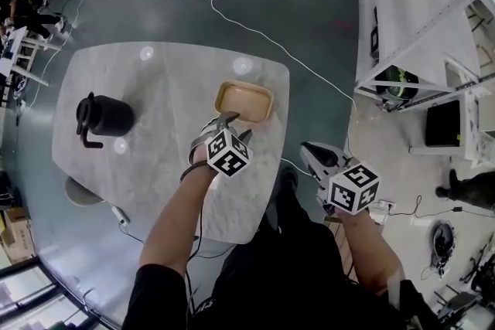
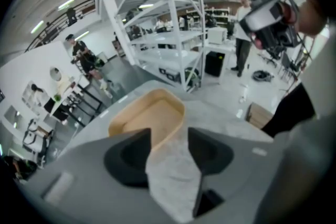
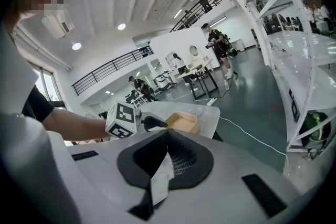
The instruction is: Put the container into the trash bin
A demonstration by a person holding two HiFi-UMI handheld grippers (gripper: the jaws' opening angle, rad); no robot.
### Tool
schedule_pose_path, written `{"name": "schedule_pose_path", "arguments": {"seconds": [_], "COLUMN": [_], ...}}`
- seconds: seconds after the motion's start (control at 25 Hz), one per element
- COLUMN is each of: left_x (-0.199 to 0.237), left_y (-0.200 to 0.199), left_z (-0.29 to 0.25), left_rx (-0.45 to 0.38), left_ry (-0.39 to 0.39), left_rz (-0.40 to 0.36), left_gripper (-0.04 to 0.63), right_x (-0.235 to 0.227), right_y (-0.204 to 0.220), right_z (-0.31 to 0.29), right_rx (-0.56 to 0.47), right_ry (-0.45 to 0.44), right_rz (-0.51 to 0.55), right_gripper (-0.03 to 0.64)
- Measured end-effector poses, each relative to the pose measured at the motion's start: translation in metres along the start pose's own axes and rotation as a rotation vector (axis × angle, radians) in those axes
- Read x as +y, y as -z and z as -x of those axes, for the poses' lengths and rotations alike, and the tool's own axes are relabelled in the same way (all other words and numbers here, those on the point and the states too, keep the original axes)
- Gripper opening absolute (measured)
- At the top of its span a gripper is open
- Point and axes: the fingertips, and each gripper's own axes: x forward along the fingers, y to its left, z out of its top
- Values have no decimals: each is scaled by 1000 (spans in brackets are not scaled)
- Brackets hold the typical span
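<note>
A shallow tan container [image 1: 244, 102] lies empty near the right edge of the marble table [image 1: 155, 89]. My left gripper [image 1: 233, 124] points down at the container's near rim, its jaws open. In the left gripper view the container [image 2: 149, 115] sits just beyond the gripper [image 2: 169, 136], with the left fingertip overlapping the near rim and only bare marble between the pads. My right gripper [image 1: 315, 156] hangs off the table's right side over the floor. Its jaws [image 3: 166, 132] meet at the tips with nothing held. From there I see the container [image 3: 182, 121] ahead.
A black kettle [image 1: 104, 117] stands on the table's left part. A pale round object [image 1: 80, 193] pokes out under the table's near left edge. A white cable [image 1: 271, 42] crosses the dark floor, and a white metal rack [image 1: 410, 11] stands to the right. People stand farther off.
</note>
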Motion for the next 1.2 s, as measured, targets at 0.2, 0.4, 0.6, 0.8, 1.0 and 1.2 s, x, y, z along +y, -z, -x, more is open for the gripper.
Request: {"name": "schedule_pose_path", "arguments": {"seconds": [0.2, 0.4, 0.6, 0.8, 1.0, 1.2], "left_x": [0, -6, -2, -5, -15, -25], "left_y": [6, 16, 15, 11, 8, 7], "left_z": [-22, -41, -44, -30, 2, 52], "left_rx": [65, 155, 190, 145, 63, -21], "left_ry": [10, 27, -2, -39, -61, -89], "left_rz": [-69, -186, -195, -154, -80, -18], "left_gripper": [224, 198, 101, 26, 25, 25], "right_x": [-8, -14, -18, -5, 20, 57], "right_y": [2, 6, 9, 17, 23, 30], "right_z": [2, 10, 22, 32, 40, 48], "right_rx": [1, 2, 2, 10, 11, 10], "right_ry": [4, 18, 38, 44, 45, 27], "right_rz": [-17, -21, -22, -9, 20, 53], "right_gripper": [-5, -6, -5, -5, -5, -5]}}
